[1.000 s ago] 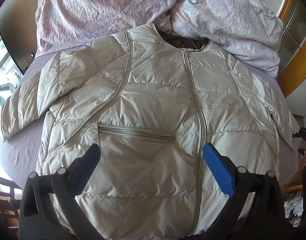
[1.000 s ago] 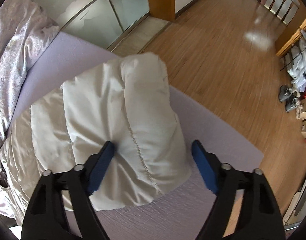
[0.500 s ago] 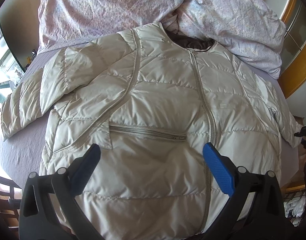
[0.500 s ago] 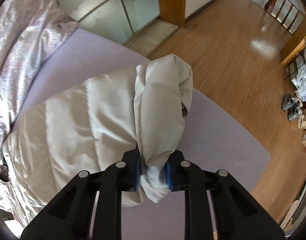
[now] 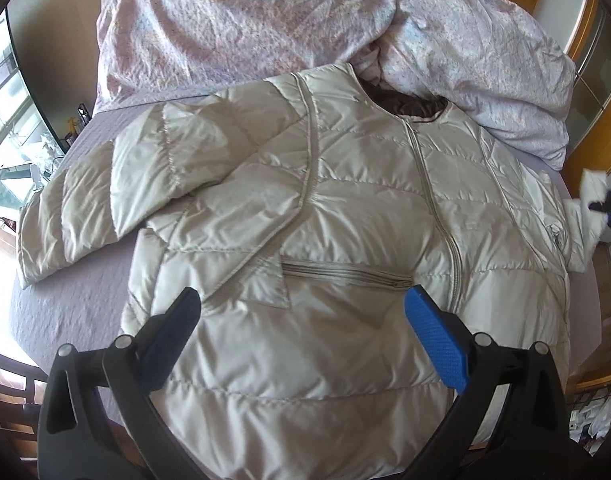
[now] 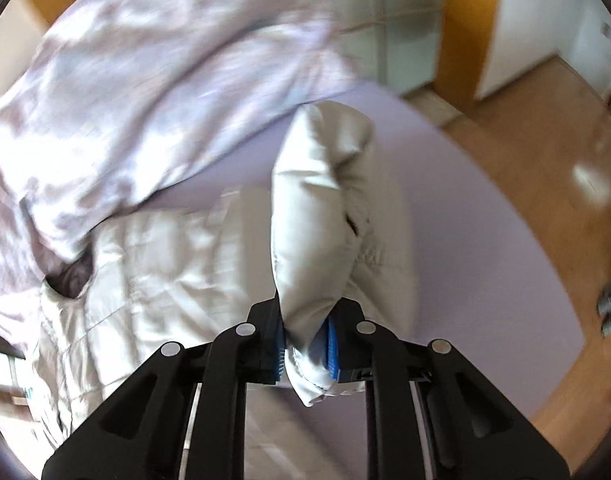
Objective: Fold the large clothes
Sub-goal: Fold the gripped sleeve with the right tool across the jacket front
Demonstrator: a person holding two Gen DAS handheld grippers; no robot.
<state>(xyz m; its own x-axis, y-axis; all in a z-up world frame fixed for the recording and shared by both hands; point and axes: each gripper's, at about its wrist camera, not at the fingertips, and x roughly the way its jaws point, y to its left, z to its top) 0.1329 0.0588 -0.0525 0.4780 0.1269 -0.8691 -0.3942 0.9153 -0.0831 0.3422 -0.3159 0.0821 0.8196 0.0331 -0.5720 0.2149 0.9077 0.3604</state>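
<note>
Bed [image 5: 69,312] w/ lilac-grey cover takes up most of both views; wood floor [image 6: 545,148] beyond its far edge in right wrist view, glass panels and wood-trimmed wall behind. Crumpled floral duvet [image 5: 233,20] piled along head end of bed. Cream quilted jacket [image 5: 345,220] lies front-up on cover, centre zip closed, collar end touching the duvet, dark lining showing at neck. One sleeve [image 5: 85,208] lies flat on cover, out to left in left wrist view, cuff near bed edge. Zipped chest pocket [image 5: 345,276] runs across front panel, just beyond the near fingertips. Left gripper [image 5: 305,320] hangs over lower front of jacket, jaws spread wide, nothing between them; blue pads [image 5: 437,340] clear of fabric as far as can be seen. Right gripper [image 6: 305,340] has just been closing its jaws and is now clamped on the other sleeve's cuff [image 6: 317,240]; cuff end pinched between the pads, fabric bunched and standing up from the jaws, rest of that sleeve trailing back to jacket body. Right wrist view blurred, so detail beyond the cuff is soft. In left wrist view a bit of the right gripper shows at far right edge against pale fabric, too small to read. Jacket not yet folded.
</note>
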